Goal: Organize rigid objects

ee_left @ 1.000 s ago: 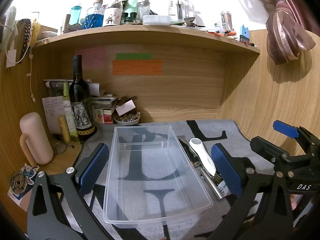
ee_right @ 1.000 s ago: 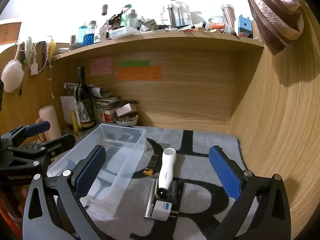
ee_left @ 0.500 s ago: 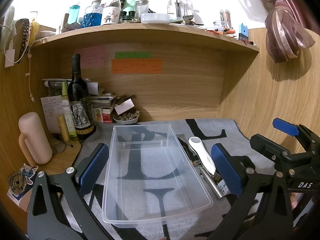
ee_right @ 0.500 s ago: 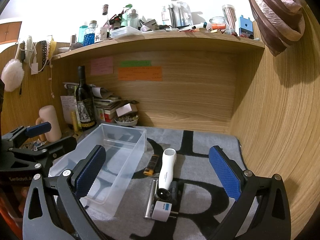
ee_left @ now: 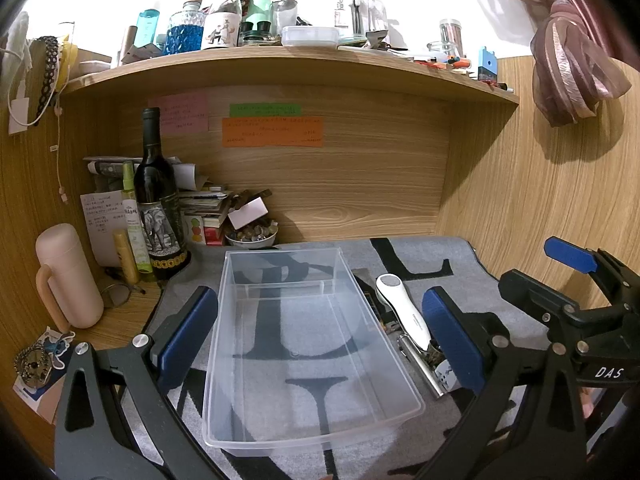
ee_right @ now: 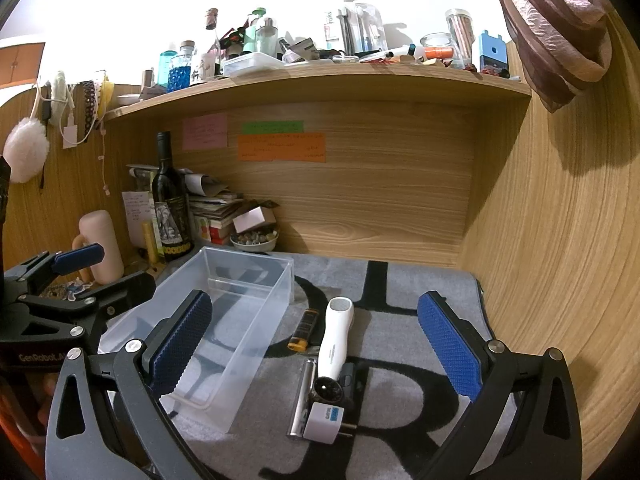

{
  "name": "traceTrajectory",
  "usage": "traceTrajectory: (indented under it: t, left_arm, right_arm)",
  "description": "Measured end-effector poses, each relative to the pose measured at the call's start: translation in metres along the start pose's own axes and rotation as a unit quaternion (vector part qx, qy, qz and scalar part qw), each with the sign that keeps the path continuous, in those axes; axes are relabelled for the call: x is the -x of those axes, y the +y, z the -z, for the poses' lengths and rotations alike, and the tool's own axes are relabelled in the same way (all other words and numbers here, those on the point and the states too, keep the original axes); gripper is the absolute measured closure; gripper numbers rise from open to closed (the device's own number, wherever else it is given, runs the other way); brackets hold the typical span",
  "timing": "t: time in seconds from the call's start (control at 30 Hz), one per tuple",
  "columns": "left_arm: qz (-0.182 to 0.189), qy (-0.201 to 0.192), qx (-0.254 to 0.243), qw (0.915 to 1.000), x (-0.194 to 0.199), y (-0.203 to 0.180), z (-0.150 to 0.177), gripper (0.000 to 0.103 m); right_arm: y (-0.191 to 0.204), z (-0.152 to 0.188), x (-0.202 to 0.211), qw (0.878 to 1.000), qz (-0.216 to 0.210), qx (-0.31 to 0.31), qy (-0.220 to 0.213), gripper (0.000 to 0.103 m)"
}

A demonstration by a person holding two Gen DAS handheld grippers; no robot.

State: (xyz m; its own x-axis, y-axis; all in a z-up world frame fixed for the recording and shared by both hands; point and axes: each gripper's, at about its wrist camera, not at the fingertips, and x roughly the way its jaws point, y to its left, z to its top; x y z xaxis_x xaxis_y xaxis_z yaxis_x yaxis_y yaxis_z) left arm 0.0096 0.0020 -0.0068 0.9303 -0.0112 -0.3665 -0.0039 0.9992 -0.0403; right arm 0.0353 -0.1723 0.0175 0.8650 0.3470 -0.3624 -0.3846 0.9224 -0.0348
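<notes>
Right wrist: white handheld device (ee_right: 335, 342) between open right tongs (ee_right: 320, 344)

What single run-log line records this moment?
left tool: open, over empty clear bin | right tool: open, above white handheld device | nothing binned

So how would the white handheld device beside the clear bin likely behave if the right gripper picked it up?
The white handheld device looks like rigid plastic, so probably stiff. Its smooth, rounded body may slip between the pads. It rests on other small items, so lifting may disturb them.
</notes>
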Motion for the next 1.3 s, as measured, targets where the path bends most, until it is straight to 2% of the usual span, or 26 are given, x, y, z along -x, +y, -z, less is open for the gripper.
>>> traceTrajectory:
  t: [0.83, 1.07, 1.3]
  left_arm:
    - [0.006, 0.008, 0.005, 0.9999, -0.005, -0.002, 0.001, 0.000]
    - [0.010, 0.026, 0.020, 0.9994, -0.014, 0.011, 0.002, 0.000]
    - [-0.008, 0.050, 0.044, 0.9978, -0.025, 0.037, 0.005, 0.000]
  right_arm:
    - [0.001, 0.001, -0.004, 1.000, -0.003, -0.001, 0.005, 0.000]
    - [-0.001, 0.002, -0.017, 1.000, -0.007, -0.002, 0.017, 0.000]
    - [-0.009, 0.002, -0.038, 0.999, -0.021, -0.010, 0.041, 0.000]
